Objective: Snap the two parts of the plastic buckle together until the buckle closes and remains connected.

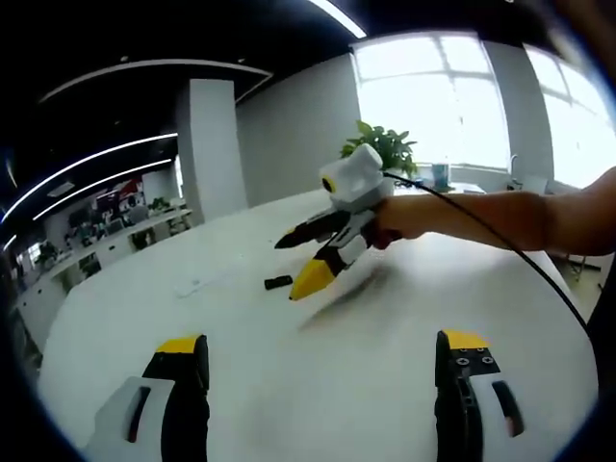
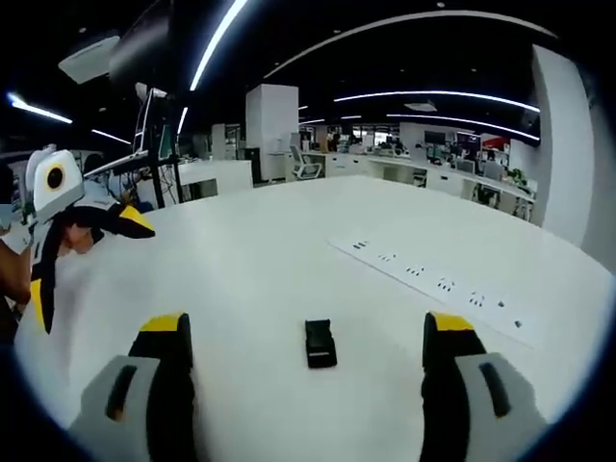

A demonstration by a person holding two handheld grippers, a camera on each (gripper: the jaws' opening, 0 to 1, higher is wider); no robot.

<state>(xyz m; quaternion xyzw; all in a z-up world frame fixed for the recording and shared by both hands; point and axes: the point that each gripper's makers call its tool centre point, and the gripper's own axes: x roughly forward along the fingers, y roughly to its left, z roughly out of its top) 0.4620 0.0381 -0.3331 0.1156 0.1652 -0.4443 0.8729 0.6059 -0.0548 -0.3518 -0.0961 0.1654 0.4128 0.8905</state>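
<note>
Black buckle (image 2: 320, 344) apparently joined on table (image 2: 289, 250), both tongs spread

Small black plastic buckle (image 2: 320, 344): on big white table (image 2: 289, 250), between right gripper (image 2: 307, 354) jaws.
Left gripper (image 2: 91, 252): far left of buckle.
Row of sockets (image 2: 433, 279): right, behind buckle.

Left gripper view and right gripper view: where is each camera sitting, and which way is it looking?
Left gripper view: rides on the left gripper, looking across the white table toward bright windows and a potted plant; the right gripper, open, and the person's hand show.
Right gripper view: rides on the right gripper, looking down at the black buckle and out to the office desks; the left gripper shows at the left edge.
Shared: the table, the buckle, and each other's gripper.
</note>
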